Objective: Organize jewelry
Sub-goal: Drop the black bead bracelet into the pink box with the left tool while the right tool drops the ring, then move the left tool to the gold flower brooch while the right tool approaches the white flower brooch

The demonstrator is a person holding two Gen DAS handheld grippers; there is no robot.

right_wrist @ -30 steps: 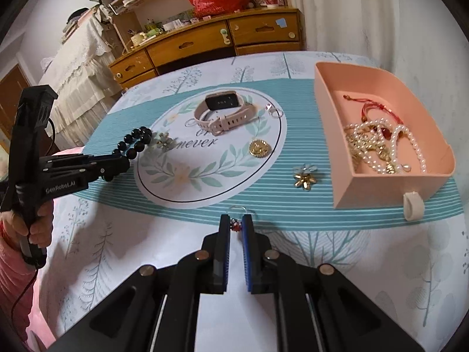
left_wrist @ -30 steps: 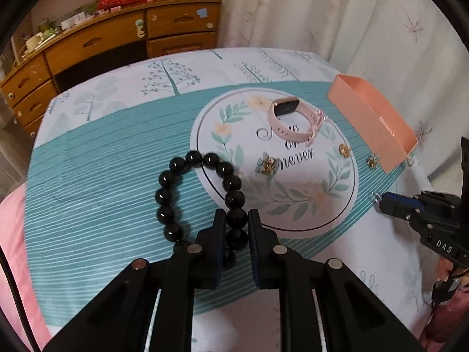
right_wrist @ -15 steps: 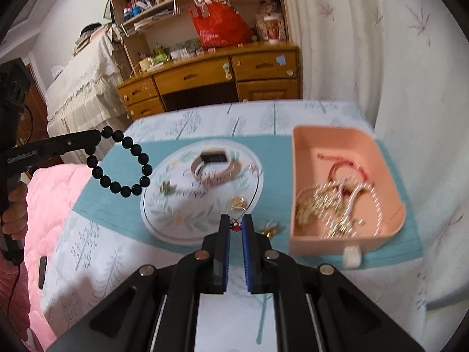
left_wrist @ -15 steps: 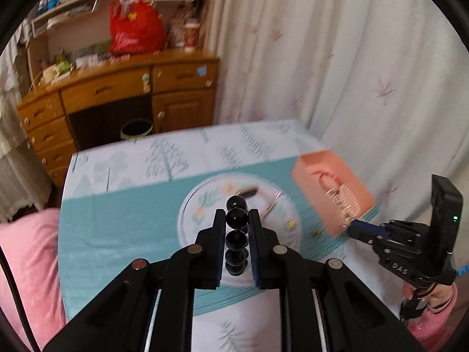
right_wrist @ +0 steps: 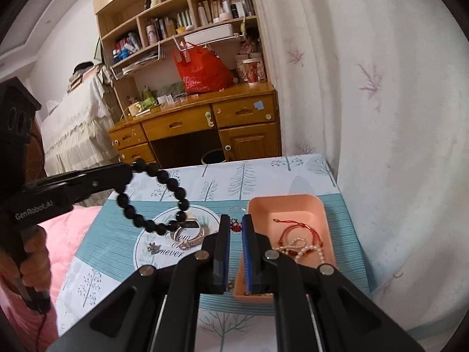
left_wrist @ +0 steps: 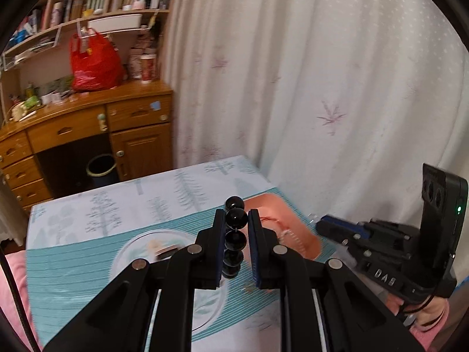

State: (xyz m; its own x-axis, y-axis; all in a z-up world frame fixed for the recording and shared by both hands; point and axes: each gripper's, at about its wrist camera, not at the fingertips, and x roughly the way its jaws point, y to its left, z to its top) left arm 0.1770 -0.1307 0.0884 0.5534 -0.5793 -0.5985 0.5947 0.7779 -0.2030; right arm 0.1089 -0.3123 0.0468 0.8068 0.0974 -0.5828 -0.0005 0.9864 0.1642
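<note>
A: Table (right_wrist: 293, 173), patterned cloth; peach tray (right_wrist: 285, 205) at its right side, pearl and red cord pieces inside.

B: Left gripper (left_wrist: 236, 217) clamped on black bead bracelet (right_wrist: 164, 202), loop dangling above the cloth.

A: Right gripper (right_wrist: 235, 224) pinching small red-charm earring (right_wrist: 236, 225), held up beside the tray's left wall

My left gripper (left_wrist: 236, 220) and right gripper (right_wrist: 235, 223) are matte black, each with blue pads (right_wrist: 247, 252) lining the fingers and silver round screws (left_wrist: 190, 248) at the linkage joints. White lettering marks both handles; a green light (left_wrist: 458, 209) glows on one. A pink sleeve (left_wrist: 431, 321) shows at my wrist.
</note>
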